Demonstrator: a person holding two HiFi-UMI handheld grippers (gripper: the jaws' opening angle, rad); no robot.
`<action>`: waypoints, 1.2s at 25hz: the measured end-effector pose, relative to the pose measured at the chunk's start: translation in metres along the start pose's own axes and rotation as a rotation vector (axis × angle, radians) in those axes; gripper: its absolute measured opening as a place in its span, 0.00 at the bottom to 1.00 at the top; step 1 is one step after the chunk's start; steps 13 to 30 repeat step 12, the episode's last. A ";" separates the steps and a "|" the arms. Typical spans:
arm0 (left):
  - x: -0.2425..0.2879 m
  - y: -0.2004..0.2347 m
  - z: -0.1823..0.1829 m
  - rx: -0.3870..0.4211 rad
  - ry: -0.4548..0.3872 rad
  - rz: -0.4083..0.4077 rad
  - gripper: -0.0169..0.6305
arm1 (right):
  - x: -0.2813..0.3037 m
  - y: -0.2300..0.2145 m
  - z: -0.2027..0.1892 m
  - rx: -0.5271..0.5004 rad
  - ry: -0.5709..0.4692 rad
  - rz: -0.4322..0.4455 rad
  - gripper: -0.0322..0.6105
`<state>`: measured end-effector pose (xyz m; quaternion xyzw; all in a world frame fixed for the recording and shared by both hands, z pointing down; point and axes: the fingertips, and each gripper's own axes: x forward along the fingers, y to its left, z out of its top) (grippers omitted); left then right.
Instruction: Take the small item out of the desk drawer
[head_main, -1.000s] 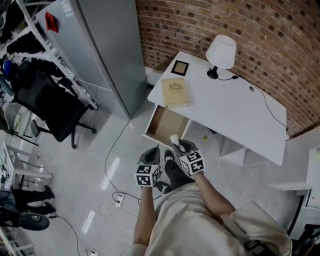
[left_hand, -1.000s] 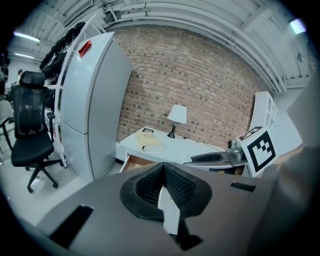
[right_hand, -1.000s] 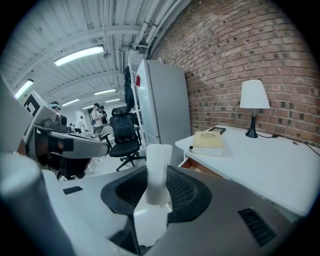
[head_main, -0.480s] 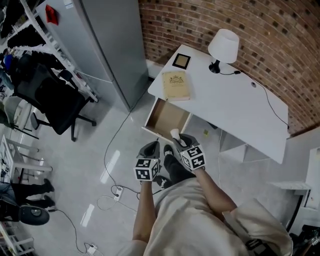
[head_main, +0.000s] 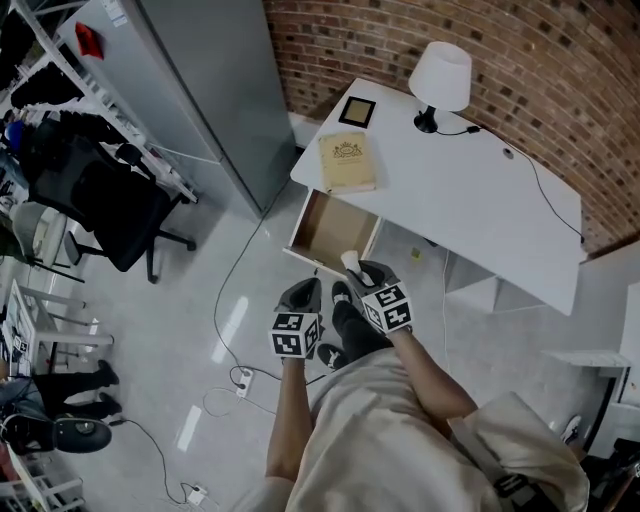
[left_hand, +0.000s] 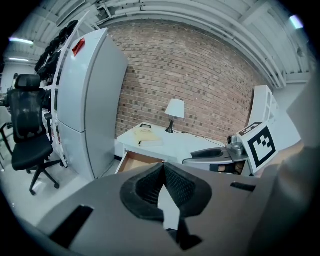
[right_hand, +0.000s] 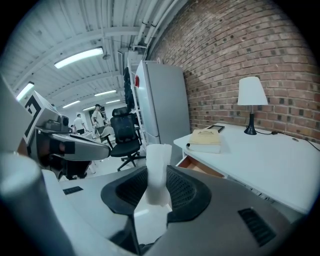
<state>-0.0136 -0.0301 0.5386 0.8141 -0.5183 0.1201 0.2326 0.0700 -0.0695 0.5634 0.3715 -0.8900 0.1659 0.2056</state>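
One small white plastic item (right_hand: 158, 162) stays pinched in my right gripper (right_hand: 158, 192), out of the wooden drawer (head_main: 330, 228); left gripper (left_hand: 163, 181) fingers closed, empty.

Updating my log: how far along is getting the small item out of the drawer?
Done: the drawer stands open and the small white item is out. In hand: the right gripper is shut on it; the left gripper is shut, empty. Left: perhaps only setting it down.

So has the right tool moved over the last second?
No, not noticeably. The right tool, shut on the small white item, stays at the open drawer's front edge; only the head camera shifted.
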 end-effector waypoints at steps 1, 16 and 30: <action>0.000 0.000 0.000 -0.001 0.001 0.002 0.05 | 0.000 -0.001 0.001 0.008 -0.003 -0.001 0.27; 0.006 0.009 0.002 -0.024 0.005 0.016 0.05 | 0.002 -0.022 0.001 0.061 -0.005 -0.038 0.27; 0.006 0.009 0.002 -0.024 0.005 0.016 0.05 | 0.002 -0.022 0.001 0.061 -0.005 -0.038 0.27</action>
